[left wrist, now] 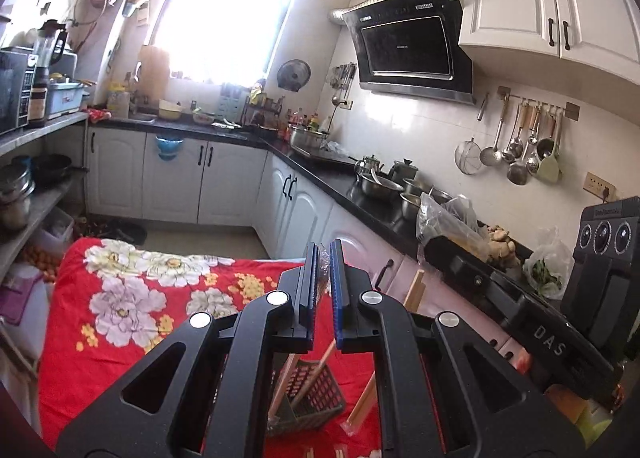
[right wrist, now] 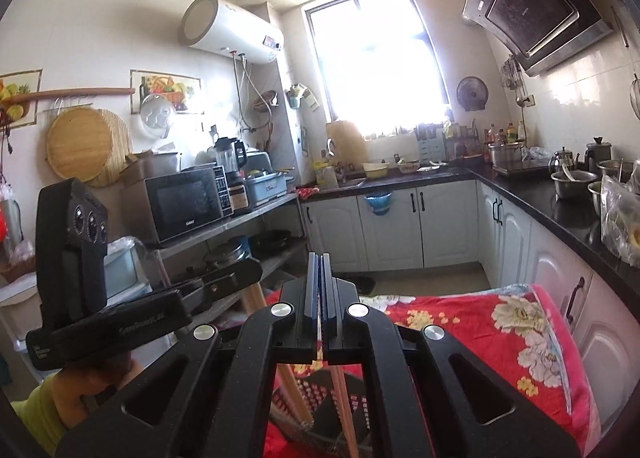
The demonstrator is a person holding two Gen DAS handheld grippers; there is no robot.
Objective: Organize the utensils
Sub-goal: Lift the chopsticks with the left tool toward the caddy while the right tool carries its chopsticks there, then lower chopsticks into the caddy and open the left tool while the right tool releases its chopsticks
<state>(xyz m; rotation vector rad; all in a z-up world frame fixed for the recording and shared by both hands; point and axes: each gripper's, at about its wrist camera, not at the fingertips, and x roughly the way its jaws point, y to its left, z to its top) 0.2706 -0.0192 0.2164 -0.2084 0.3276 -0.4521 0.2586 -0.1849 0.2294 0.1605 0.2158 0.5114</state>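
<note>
Kitchen surroundings are seen in both wrist views, and nearest the cameras a red floral cloth (left wrist: 120, 338) is spread over a low surface. On this cloth, directly below the grippers, a dark slotted utensil basket (left wrist: 312, 398) is set, with wooden chopsticks (left wrist: 316, 372) leaning inside it; more pale chopsticks (left wrist: 364, 402) are laid on the cloth just beside the basket, and a few short ends are glimpsed at the bottom edge of the left view. The left gripper (left wrist: 324, 270) is held above the basket with its jaws almost closed, and a thin strip of clear wrapper seems to be pinched between the pads, though what it belongs to cannot be told. The right gripper (right wrist: 319, 278) is clenched fully, and a thin pale sliver, possibly a chopstick, is seen in the seam between its fingers; the basket (right wrist: 336, 402) and chopsticks (right wrist: 344, 410) are shown beneath it. Each gripper's camera block is caught at the edge of the other's view. Farther off, white cabinets (left wrist: 172, 181) are run under a black counter (left wrist: 320, 173) crowded with steel bowls (left wrist: 380, 183) and kettles. Ladles are hung on a wall rail (left wrist: 536, 103) beneath a black range hood (left wrist: 412, 49). A microwave (right wrist: 184, 203) is placed on a metal shelf, a water heater (right wrist: 232, 27) is mounted high, and a bright window (right wrist: 372, 57) is set at the far end
</note>
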